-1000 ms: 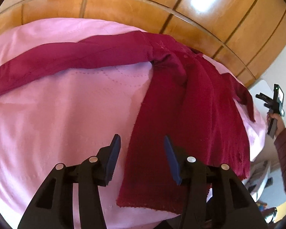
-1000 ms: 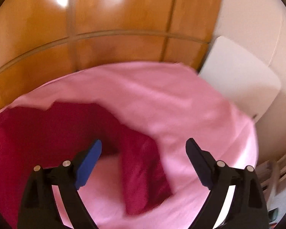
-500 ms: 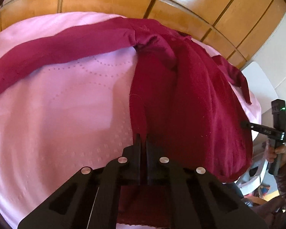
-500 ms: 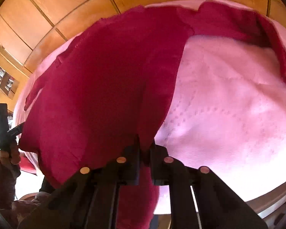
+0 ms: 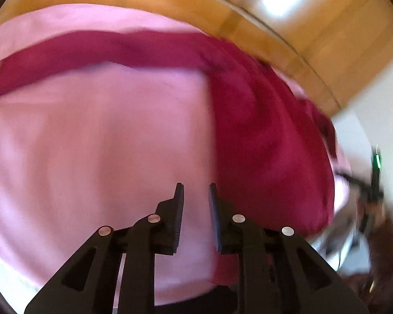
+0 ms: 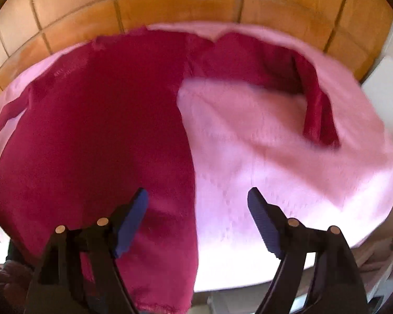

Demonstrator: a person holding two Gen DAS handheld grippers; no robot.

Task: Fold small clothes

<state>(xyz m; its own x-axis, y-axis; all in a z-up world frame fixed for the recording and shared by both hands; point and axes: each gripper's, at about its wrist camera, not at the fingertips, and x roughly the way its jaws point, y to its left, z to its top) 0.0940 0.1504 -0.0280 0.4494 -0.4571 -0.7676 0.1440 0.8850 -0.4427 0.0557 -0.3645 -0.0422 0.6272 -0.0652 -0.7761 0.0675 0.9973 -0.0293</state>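
- Both grippers have let go of the top (image 6: 97,136) since half a second ago.
- Left gripper (image 5: 195,191): fingers slightly apart, opening, empty.
- Right gripper (image 6: 197,196): fingers wide, opening, above the top's edge on the pink counter (image 6: 275,157).

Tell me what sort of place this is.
Probably a room in a home. A round table under a pink cloth stands on an orange tiled floor, with a dark red garment spread out on it for folding.

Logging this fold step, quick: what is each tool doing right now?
Left tool: opening, nothing between its jaws.
Right tool: opening wide, empty, above the dark red knitted garment.
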